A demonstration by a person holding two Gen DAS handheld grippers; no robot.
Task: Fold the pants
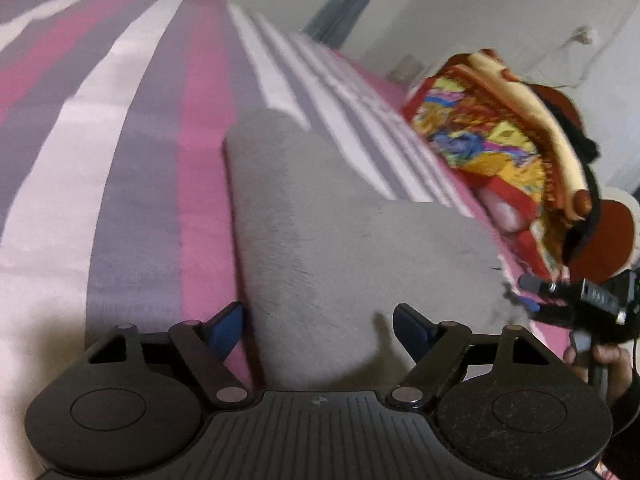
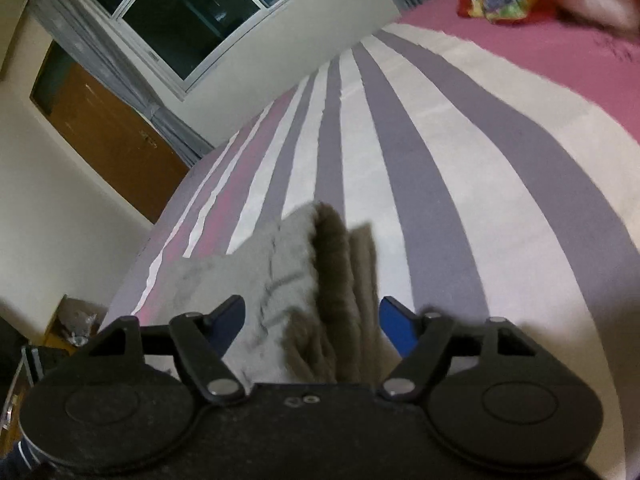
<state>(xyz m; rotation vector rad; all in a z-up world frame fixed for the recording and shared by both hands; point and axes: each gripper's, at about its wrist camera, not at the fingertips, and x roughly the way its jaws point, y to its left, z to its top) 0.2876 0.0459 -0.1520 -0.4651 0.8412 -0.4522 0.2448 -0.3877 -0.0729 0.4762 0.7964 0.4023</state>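
The pants, grey and fleecy, lie folded into a thick bundle on the bed, running from the bottom centre of the left view up toward 11 o'clock. The left gripper straddles the near end with its fingers spread wide; the blue pads sit just beside the cloth at 9 and 3 o'clock, and a squeeze cannot be made out. At 3 o'clock in that view the right gripper meets the bundle's right edge, with a bright blanket beyond at 2 o'clock. In the right view, the right gripper has stacked layers standing between its fingers, spread to about the stack's width; whether they pinch is unclear. The risk, as I judge it: with so loose a hold, lifting or dragging could let inner layers slip and the fold fan apart, or one pad could catch only the top layer.
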